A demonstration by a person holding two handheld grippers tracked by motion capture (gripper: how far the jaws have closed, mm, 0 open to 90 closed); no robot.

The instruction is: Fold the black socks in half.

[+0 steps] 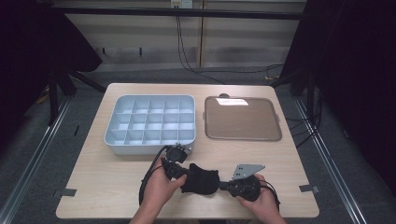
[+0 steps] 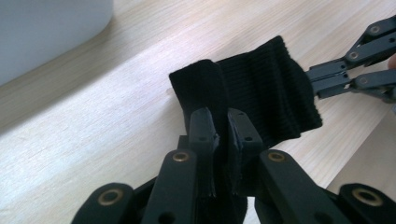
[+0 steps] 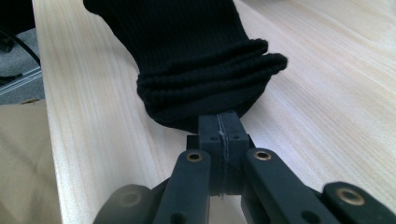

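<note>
A black ribbed sock [image 1: 201,179] lies bunched on the wooden table [image 1: 107,177] near its front edge, stretched between my two grippers. My left gripper [image 1: 185,176] comes in from the left and is shut on the sock's folded end [image 2: 243,88], with fabric pinched between the jaws [image 2: 219,128]. On the opposite side, my right gripper [image 1: 223,185] is shut on the sock's layered cuff [image 3: 205,70], its jaws pressed tight together at the fabric's edge [image 3: 219,126]. The left gripper view also shows the right gripper [image 2: 322,77] at the sock's far side.
A pale blue-grey organiser box [image 1: 149,99] with several empty compartments stands behind my left hand; its wall [image 2: 46,32] looms close. A brown flat tray [image 1: 243,119] lies to its right. The table's front edge is just below my hands.
</note>
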